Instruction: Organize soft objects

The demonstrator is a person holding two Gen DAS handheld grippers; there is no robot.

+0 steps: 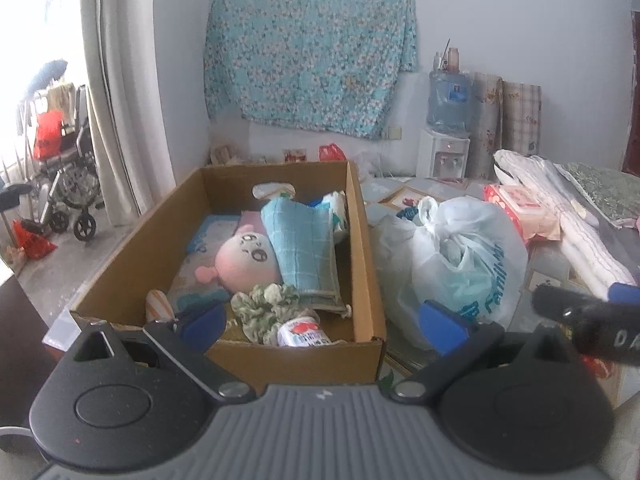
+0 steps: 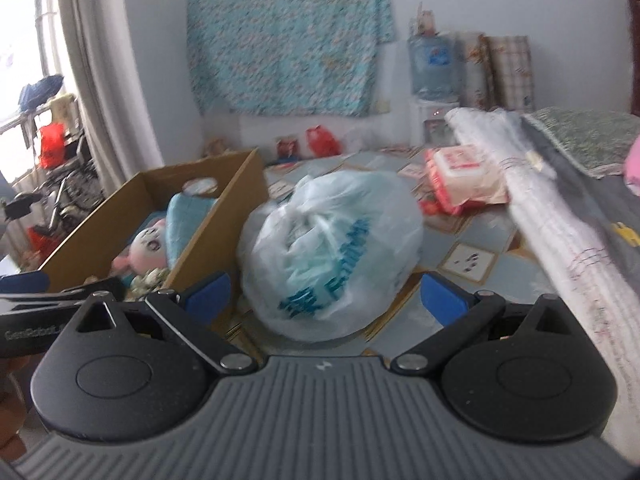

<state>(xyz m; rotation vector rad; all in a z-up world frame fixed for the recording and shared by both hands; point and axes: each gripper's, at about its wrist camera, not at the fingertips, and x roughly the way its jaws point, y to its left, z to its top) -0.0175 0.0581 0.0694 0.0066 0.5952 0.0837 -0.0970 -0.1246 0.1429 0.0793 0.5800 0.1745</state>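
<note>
Cardboard box (image 1: 168,240): at left on the surface, open-topped, already stocked.
- Pink plush toy (image 1: 244,260), face up, mid-box.
- Blue checked cloth (image 1: 304,248), folded, lying partly over the plush.
- Green floral scrunchie (image 1: 268,308), at the near end, just beside a small red-and-white packet (image 1: 302,334).
- Further soft items at the far end, too hidden to name.

Left gripper (image 1: 320,324): poised over the box's near wall, fingers (image 1: 202,326) spread wide, holding nothing.

White plastic bag (image 2: 332,248): knotted, blue print, bulging with pale soft contents; resting on the surface just right of the box, seemingly touching its wall. Apparently the next item for sorting.

Right gripper (image 2: 326,300): aimed squarely at the bag, fingers (image 2: 444,298) spread to either side of its lower bulge, not yet touching it as far as the blurred view shows.

Pink wrapped packet (image 2: 460,184): beyond the bag, well apart from the box. Long white quilted roll (image 2: 560,216): along the right edge, beside grey bedding.

Step in hand, as judged: approach to the bag, most small soft goods already boxed. Next move calls for advancing the right fingers onto a graspable fold or the knot rather than the slippery bulge, closing firmly, then lifting clear of the box wall. Space inside the box looks tight; placement near the front likely needs care.
</note>
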